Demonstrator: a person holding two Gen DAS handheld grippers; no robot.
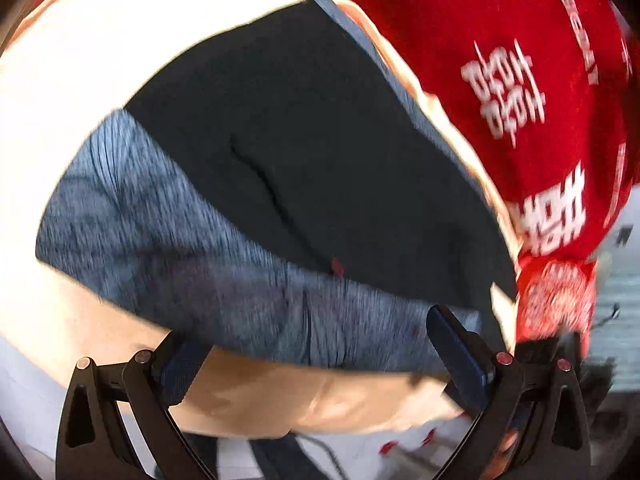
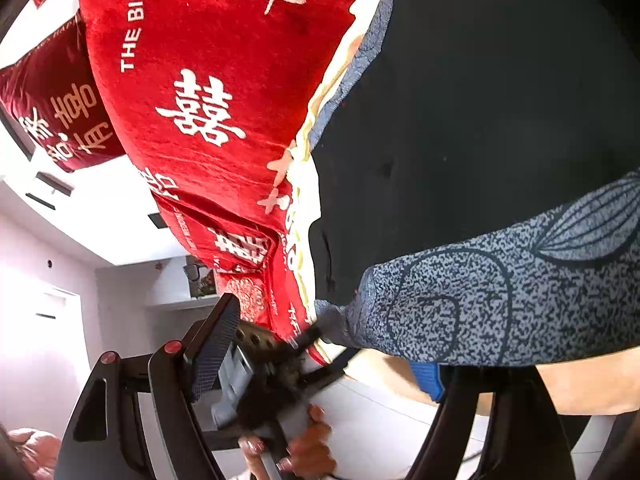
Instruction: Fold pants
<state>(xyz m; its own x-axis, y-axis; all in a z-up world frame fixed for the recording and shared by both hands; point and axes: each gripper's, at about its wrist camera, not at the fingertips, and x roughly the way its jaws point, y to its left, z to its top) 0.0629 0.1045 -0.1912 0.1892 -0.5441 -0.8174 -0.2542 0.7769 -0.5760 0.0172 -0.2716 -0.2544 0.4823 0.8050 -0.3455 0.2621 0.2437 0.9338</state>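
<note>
From the left wrist we are looking steeply down, close on the dark pants (image 1: 304, 152); the right wrist is facing them nearer level, both sharing the red blanket (image 2: 208, 80).

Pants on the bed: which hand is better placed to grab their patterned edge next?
Probably the left gripper: open, it straddles the patterned edge near the corner. The right gripper sits mostly off the pants.

The left gripper (image 1: 320, 356) has its jaws wide apart, and the pads do not press on anything. The right gripper (image 2: 320, 352) also stands wide open; its right finger is partly hidden. In the right wrist view, a hand (image 2: 304, 448) grips the handle of the left gripper from below.
</note>
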